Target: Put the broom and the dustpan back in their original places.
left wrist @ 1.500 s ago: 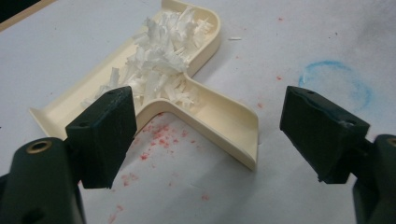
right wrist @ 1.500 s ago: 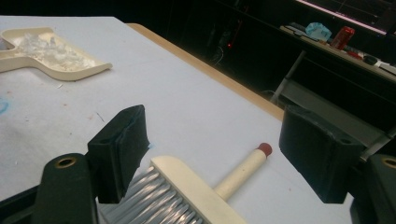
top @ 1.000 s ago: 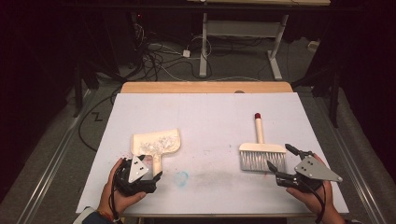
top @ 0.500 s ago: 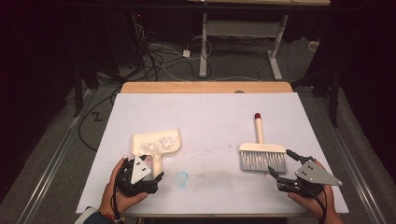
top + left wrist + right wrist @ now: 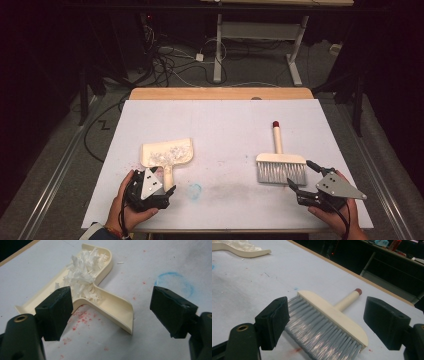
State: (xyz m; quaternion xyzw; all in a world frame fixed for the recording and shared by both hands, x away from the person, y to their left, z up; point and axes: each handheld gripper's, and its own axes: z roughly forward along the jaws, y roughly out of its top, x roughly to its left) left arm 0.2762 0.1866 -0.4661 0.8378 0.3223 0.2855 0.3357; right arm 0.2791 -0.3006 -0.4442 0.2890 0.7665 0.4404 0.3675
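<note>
The dustpan (image 5: pixel 100 290), light stiff plastic heaped with loose paper shreds (image 5: pixel 81 272), lies on the table (image 5: pixel 220 125) before the released left gripper (image 5: pixel 150 187). Its handle suits gripping, kept level. The right gripper (image 5: pixel 305 177) gapes beside the brush (image 5: pixel 329 322).

Beyond the open jaws in both gripper views spreads a white table covering (image 5: pixel 220 125), stained with a faint blue chalk ring (image 5: pixel 175 283) and red specks. A pale wooden table edge (image 5: pixel 220 93) borders its far side. Farther off, grey carpeted floor (image 5: pixel 60 150) carries tangled black and white cables (image 5: pixel 170 60) beneath a white-legged desk frame (image 5: pixel 260 35), in dark surroundings.
</note>
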